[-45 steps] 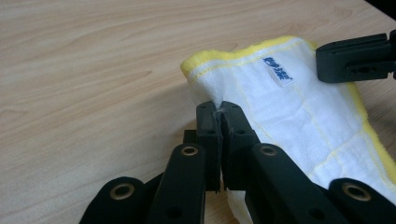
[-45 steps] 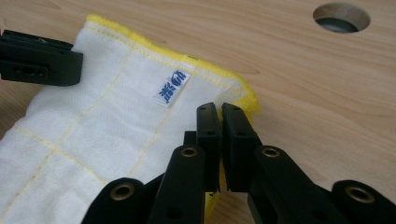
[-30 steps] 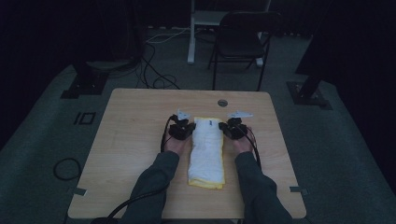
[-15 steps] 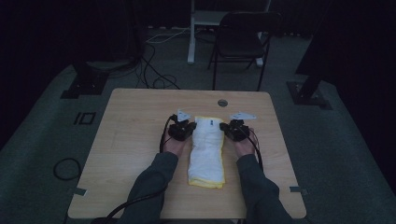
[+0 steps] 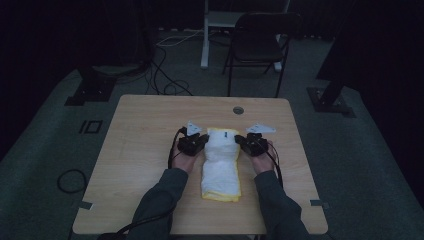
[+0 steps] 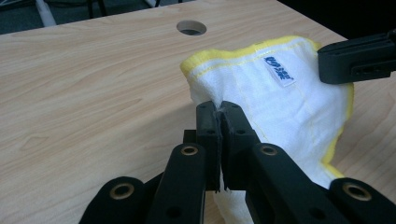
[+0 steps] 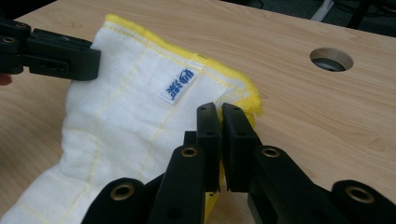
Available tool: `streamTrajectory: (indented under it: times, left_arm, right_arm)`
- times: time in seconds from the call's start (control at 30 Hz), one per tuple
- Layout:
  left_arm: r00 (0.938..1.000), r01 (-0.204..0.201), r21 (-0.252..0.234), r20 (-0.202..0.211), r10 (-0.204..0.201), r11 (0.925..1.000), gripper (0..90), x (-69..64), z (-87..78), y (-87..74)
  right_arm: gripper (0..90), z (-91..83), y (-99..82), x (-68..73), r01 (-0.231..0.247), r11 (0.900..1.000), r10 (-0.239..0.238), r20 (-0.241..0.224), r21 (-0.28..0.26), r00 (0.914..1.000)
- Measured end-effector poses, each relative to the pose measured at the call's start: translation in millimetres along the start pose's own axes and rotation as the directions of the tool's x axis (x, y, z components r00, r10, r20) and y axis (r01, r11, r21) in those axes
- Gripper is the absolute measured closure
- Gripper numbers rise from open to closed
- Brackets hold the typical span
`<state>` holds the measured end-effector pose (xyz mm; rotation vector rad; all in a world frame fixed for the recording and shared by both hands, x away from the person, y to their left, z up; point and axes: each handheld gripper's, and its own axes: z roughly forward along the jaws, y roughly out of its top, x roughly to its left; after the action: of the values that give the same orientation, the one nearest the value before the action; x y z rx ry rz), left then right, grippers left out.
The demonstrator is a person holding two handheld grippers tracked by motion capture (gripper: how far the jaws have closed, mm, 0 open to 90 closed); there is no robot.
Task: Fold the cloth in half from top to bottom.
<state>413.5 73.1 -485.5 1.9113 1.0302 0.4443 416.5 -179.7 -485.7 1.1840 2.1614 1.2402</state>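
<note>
One folded white terry cloth with yellow stitched edging [image 5: 221, 165], lying lengthwise at mid-table on one light wood-grain tabletop [image 5: 150, 130]; near end flat on the wood, far end lifted and pulled taut between the two tools. One small white label with blue print [image 6: 279, 71] sewn near that far edge, seen also in the right gripper view [image 7: 177, 85].

Two black two-jaw hand grippers counted. Left gripper [image 5: 204, 140] at the cloth's far left corner, jaws pressed together and pinching the fabric edge; in the left gripper view [image 6: 220, 110] cloth seen squeezed between the pads, wrinkled right at the bite. Right gripper [image 5: 239, 139] at the far right corner, jaws likewise closed on the yellow hem; in the right gripper view [image 7: 219, 111] the hem seen clamped between the tips. Each gripper also seen as a dark bar across the cloth from the other's camera.

Two hands, two dark grey-green sleeves [image 5: 160, 200] entering from the bottom edge, one either side of the cloth. One round cable hole [image 5: 238, 110] in the tabletop beyond the cloth, well apart from it. One black folding chair [image 5: 257, 47] on the floor behind the table. One coiled black cable [image 5: 70, 180] on the floor at left.
</note>
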Motion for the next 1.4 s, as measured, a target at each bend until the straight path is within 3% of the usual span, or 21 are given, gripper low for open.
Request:
streamTrajectory:
  times: [0.3,1.4]
  left_arm:
    - [0.9999,0.005,-0.017,0.013,-0.005,0.9998,87.8,-6.0,-11.4,-4.9]
    - [0.9987,0.020,-0.011,0.048,-0.020,0.9997,87.6,-22.0,-35.4,-31.7]
  right_arm:
    - [87.2,-10.4,-3.9,7.8,0.018,0.9998,-0.018,-0.009,-0.006,0.9998]
    - [87.2,-26.9,-31.2,26.7,0.005,1.0000,-0.005,-0.043,0.002,0.9991]
